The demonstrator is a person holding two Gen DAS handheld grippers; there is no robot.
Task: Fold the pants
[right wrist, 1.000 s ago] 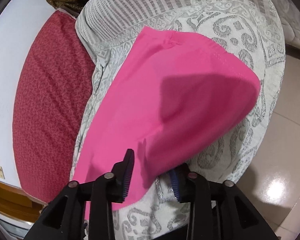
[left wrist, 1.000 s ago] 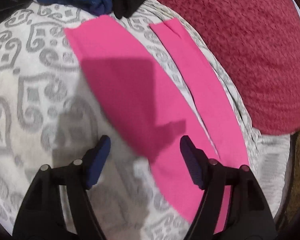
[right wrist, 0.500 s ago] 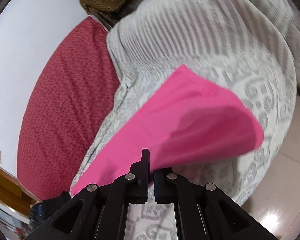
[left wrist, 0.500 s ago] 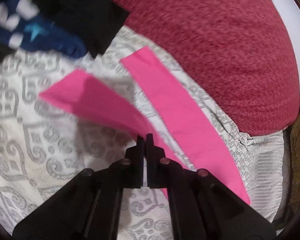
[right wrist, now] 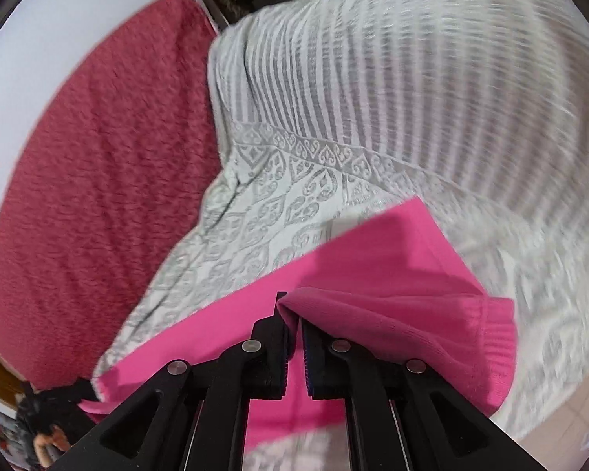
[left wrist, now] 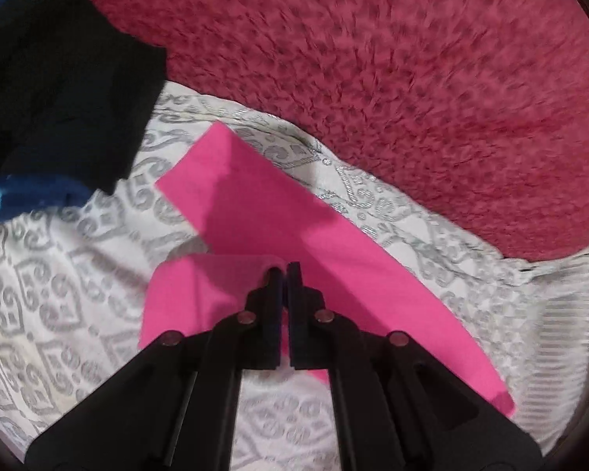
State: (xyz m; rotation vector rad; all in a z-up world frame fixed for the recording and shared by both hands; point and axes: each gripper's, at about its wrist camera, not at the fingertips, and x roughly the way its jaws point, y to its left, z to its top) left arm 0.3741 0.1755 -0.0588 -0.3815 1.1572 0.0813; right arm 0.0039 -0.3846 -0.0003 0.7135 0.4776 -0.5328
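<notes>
Because one leg must fold over the other, left gripper point(left wrist: 286, 271) and right gripper point(right wrist: 292, 310), low in frame, pinch pants point(left wrist: 255, 212) tight.

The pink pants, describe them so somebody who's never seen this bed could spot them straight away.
On the white bedspread with grey scrollwork, beside the dark red blanket, lie the pink pants. They are the only bright pink fabric, unlike the black and blue clothes piled nearby.

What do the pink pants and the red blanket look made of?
Pink pants: looks like stretch knit, matte; ribbed band shows at the edge near the right gripper. Red blanket: plush fleece or chenille by its nubby, tufted pile; motion blur leaves the exact fabric open.
</notes>
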